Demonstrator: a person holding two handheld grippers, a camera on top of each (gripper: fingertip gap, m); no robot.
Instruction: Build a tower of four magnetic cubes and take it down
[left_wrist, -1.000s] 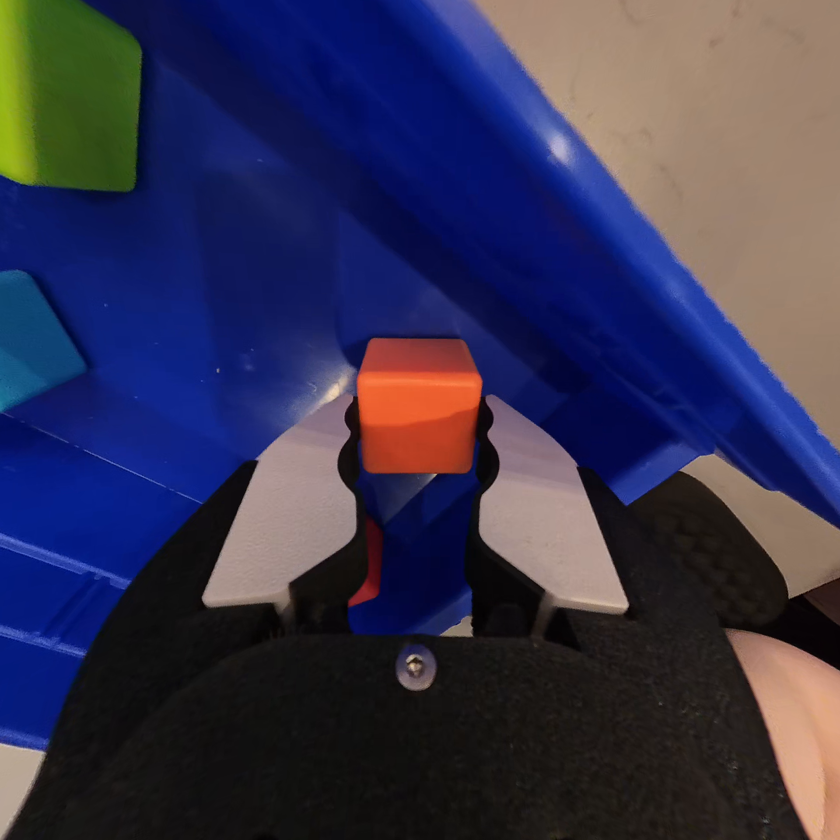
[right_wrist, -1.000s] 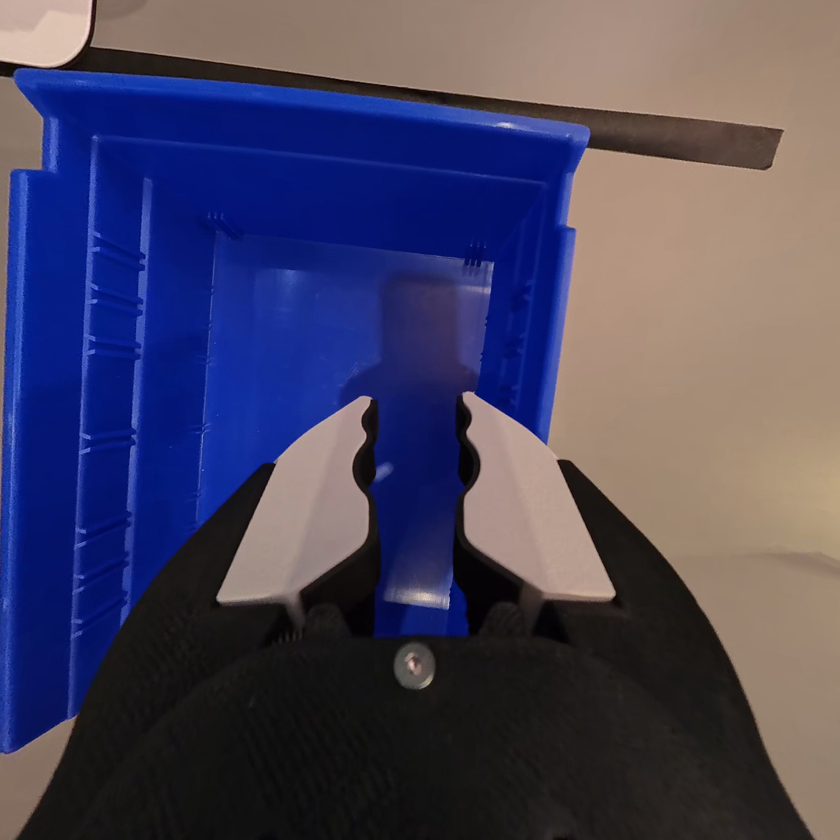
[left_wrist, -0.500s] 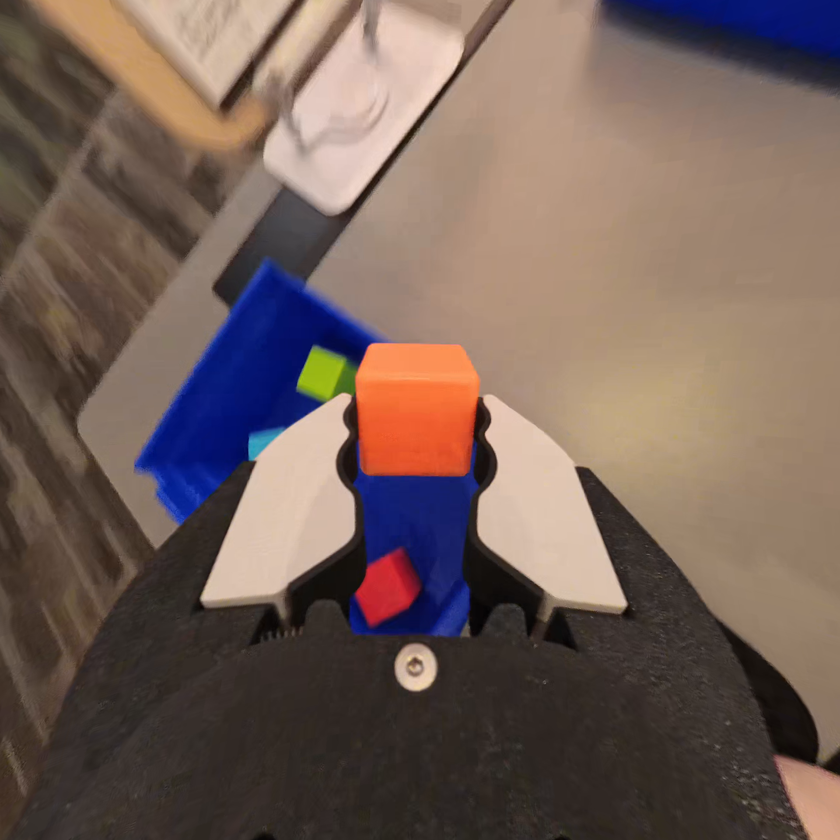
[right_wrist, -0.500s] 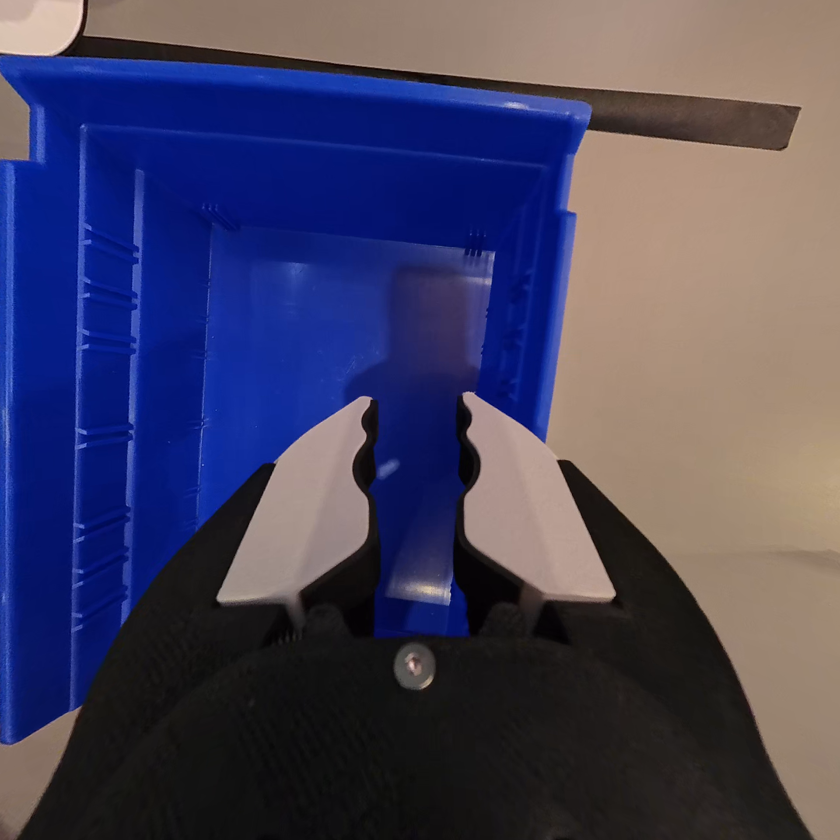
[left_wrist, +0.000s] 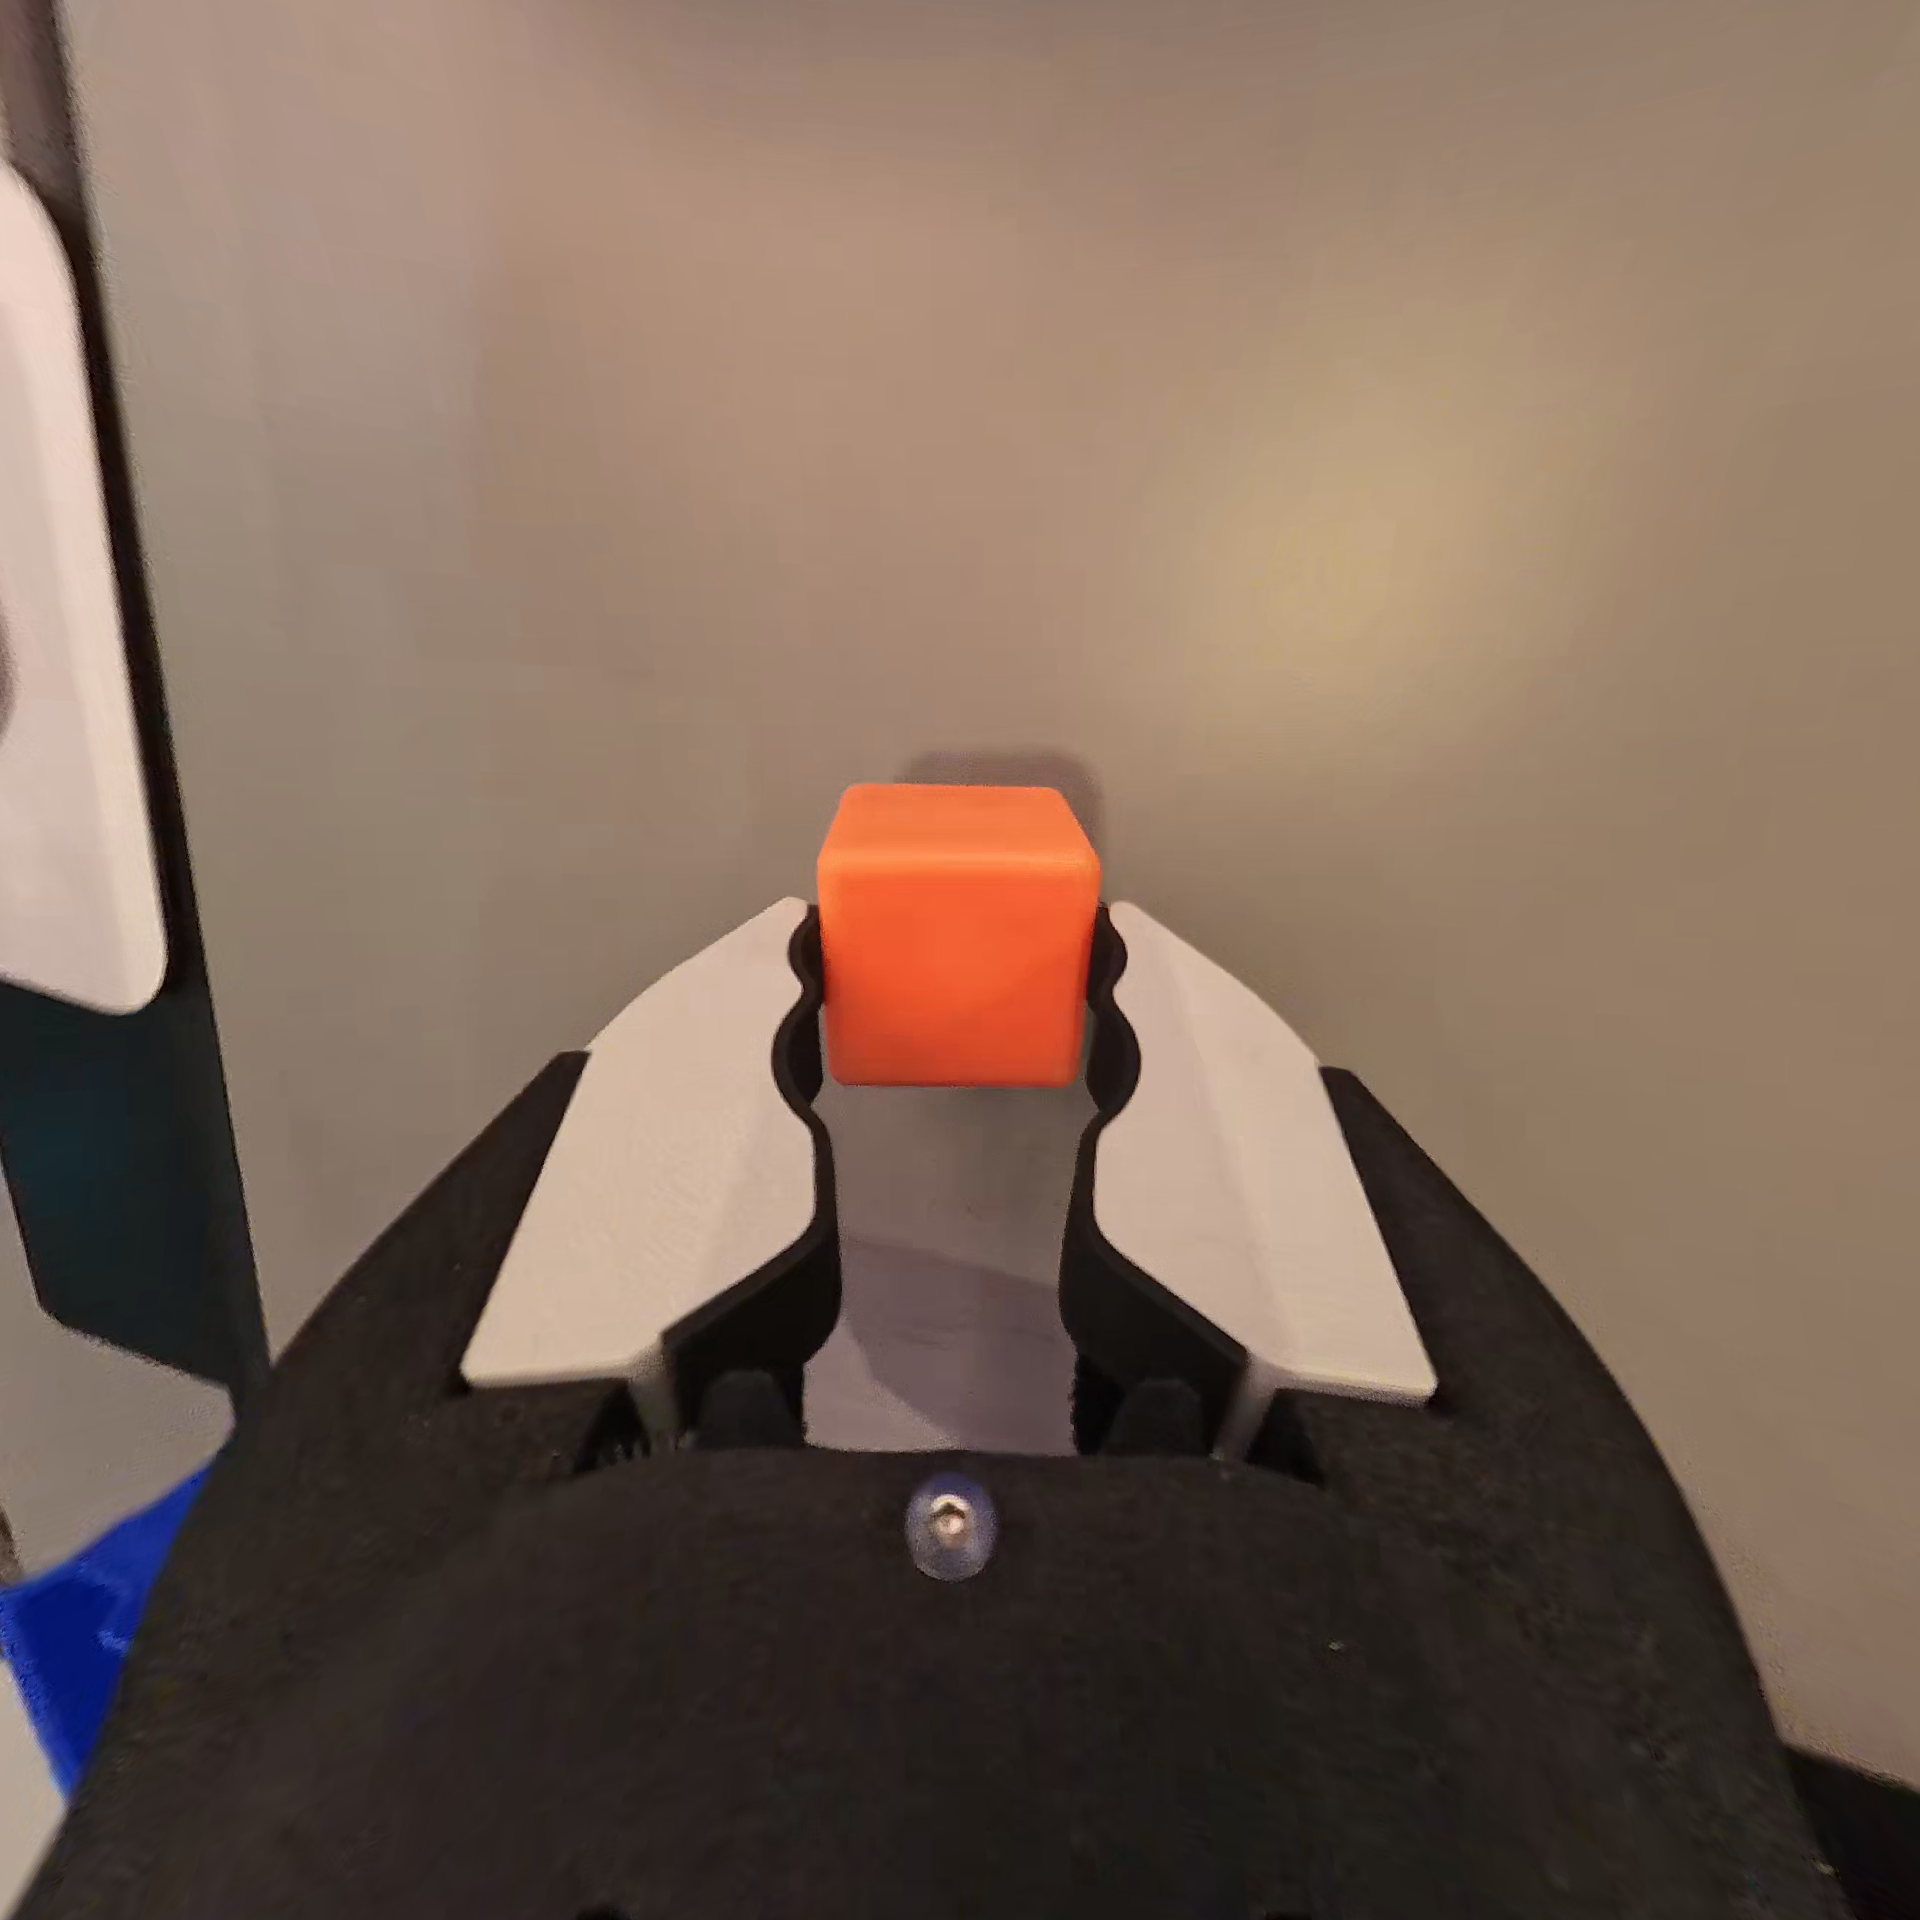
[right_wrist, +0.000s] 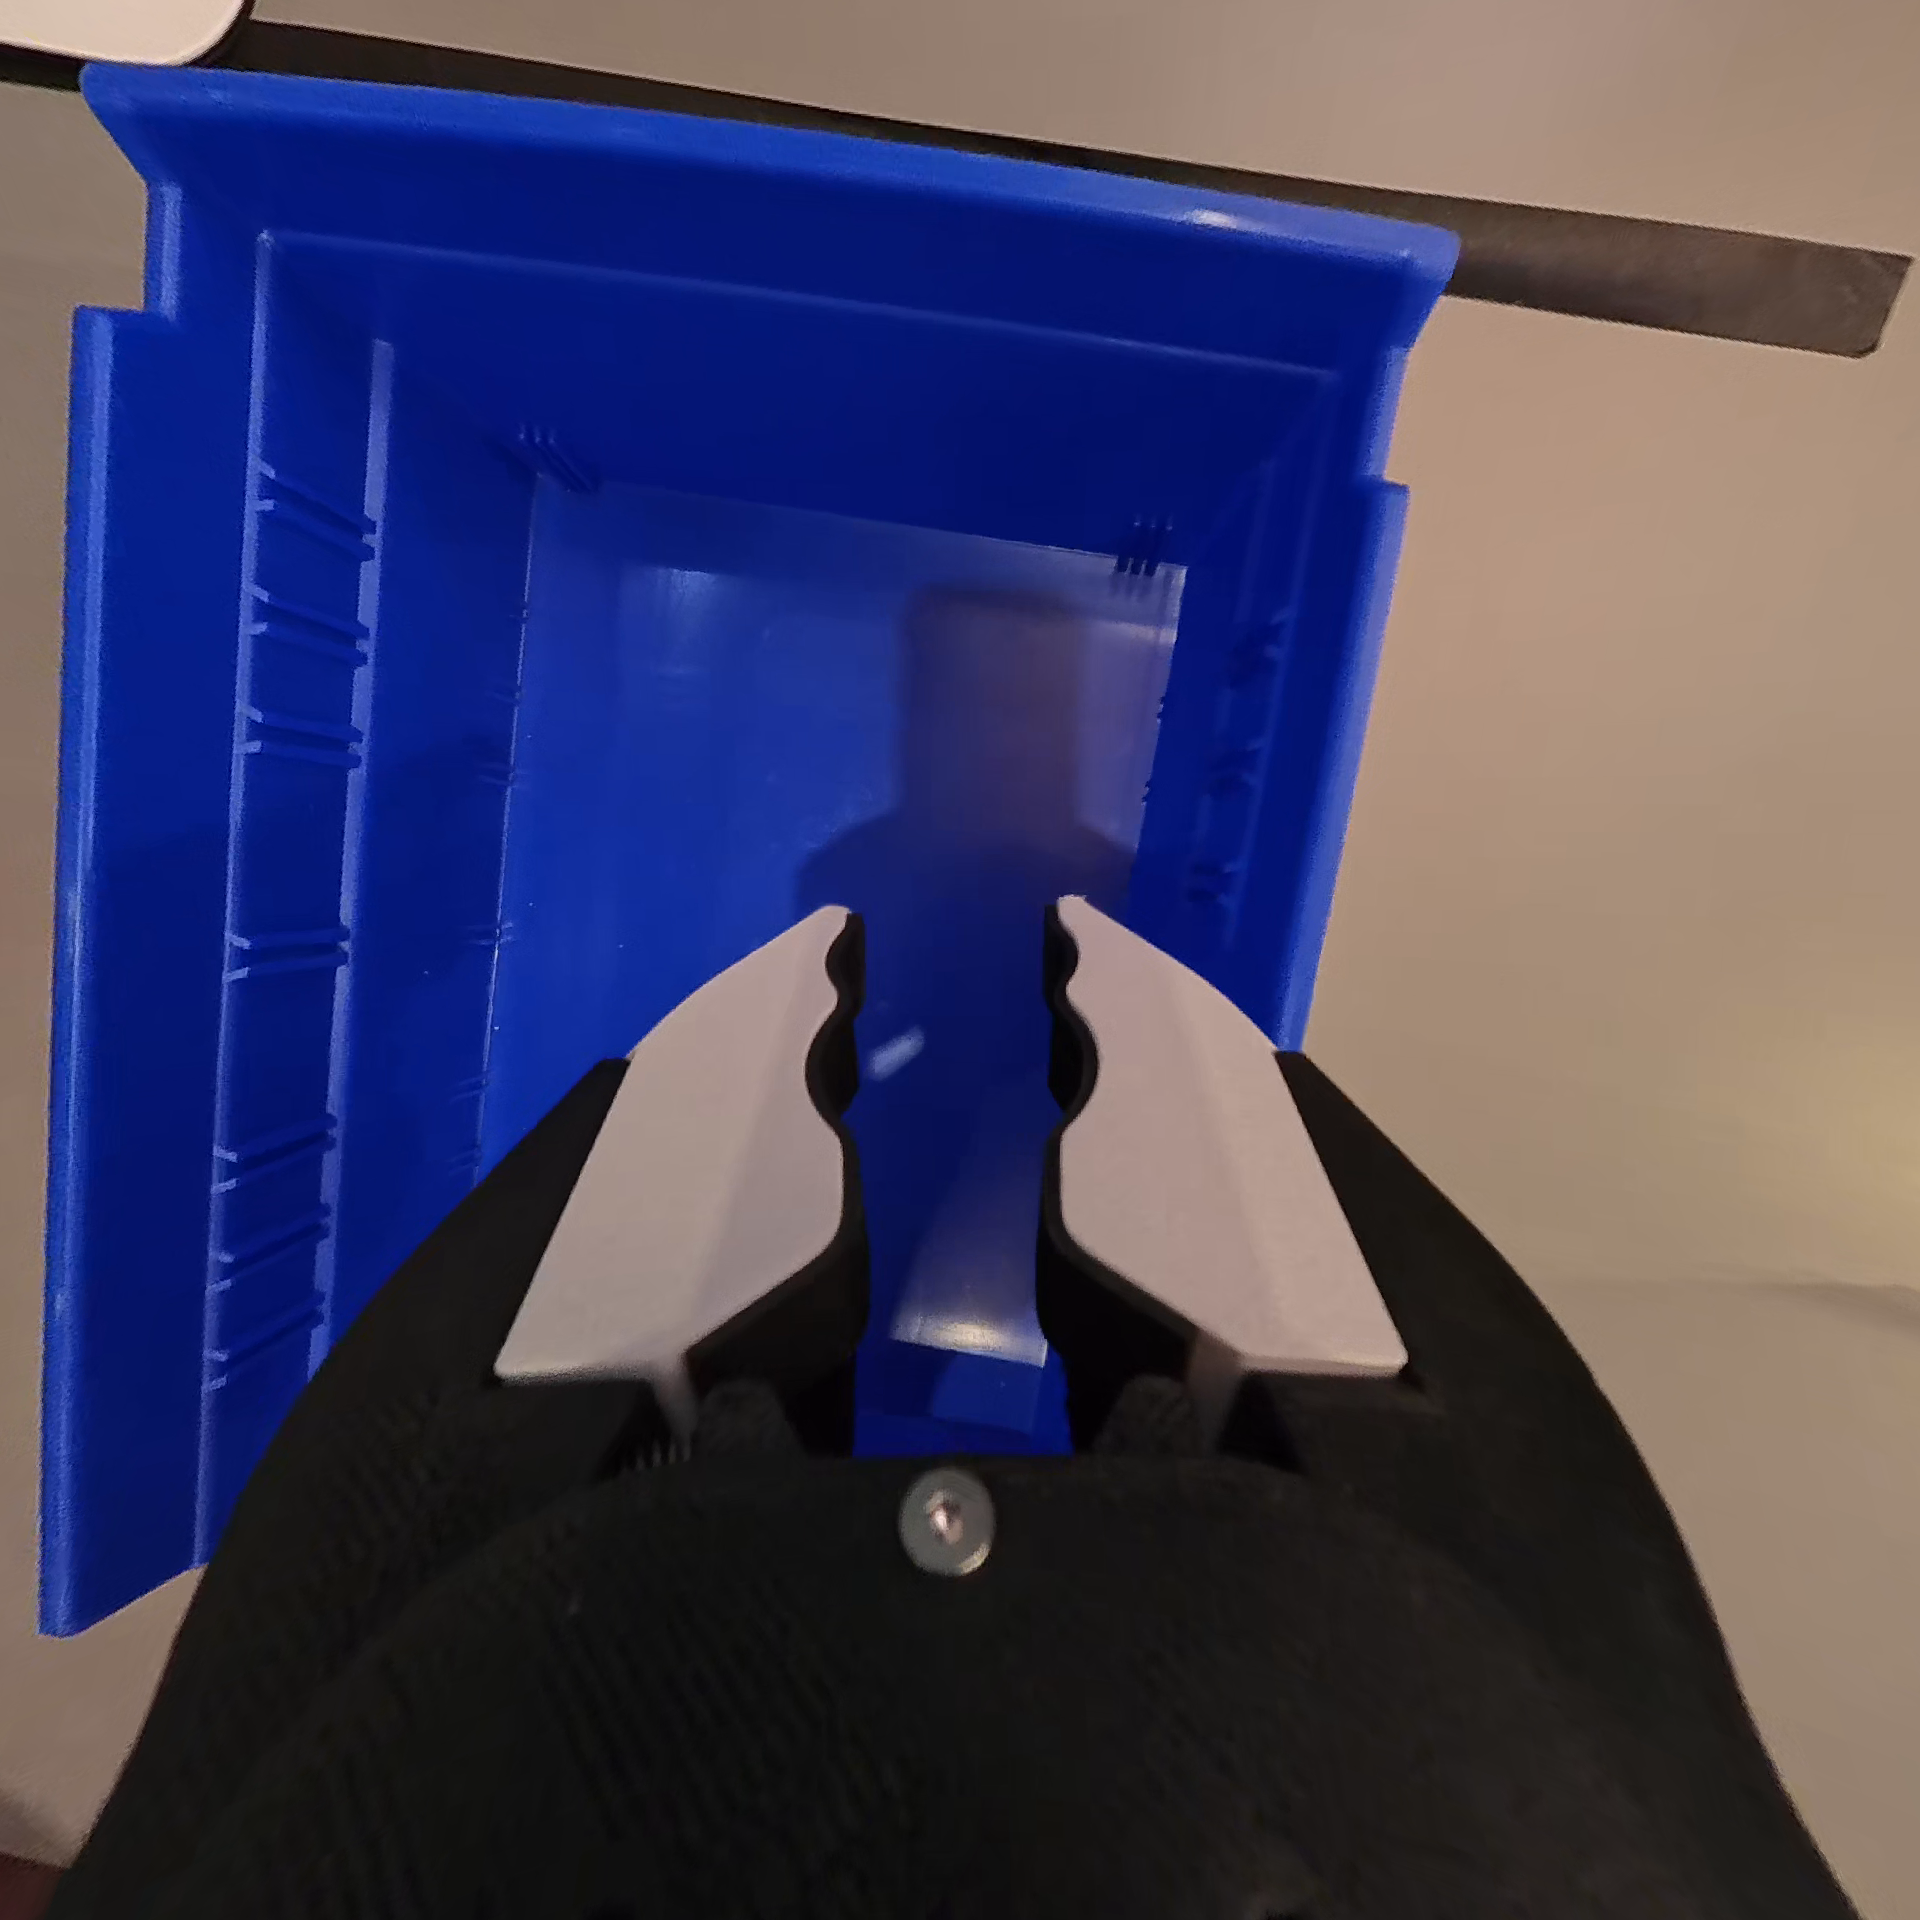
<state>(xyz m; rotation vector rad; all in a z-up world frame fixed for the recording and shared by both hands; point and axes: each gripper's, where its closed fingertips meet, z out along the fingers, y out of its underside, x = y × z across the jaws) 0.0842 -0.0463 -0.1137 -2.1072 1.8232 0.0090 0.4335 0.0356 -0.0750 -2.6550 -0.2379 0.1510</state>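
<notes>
My left gripper (left_wrist: 956, 940) is shut on an orange cube (left_wrist: 956, 940), pinched between the fingertips. It holds the cube low over the bare grey table (left_wrist: 1039, 468), with a small shadow just behind the cube. My right gripper (right_wrist: 954, 966) is open and holds nothing. It hovers over an empty blue bin (right_wrist: 312, 831), tips above the bin's floor. No other cubes show in either view now.
A corner of a second blue bin (left_wrist: 94, 1621) shows at the lower left of the left wrist view. A white object (left_wrist: 62, 623) on a dark strip lies at the left edge. A dark strip (right_wrist: 1662, 281) runs behind the empty bin. Across from one pair of fingers to the other is roughly 35 centimetres.
My left gripper has lifted the orange cube out of the bin with the other cubes and swung it over the bare table. My right gripper has barely moved over the empty bin.
</notes>
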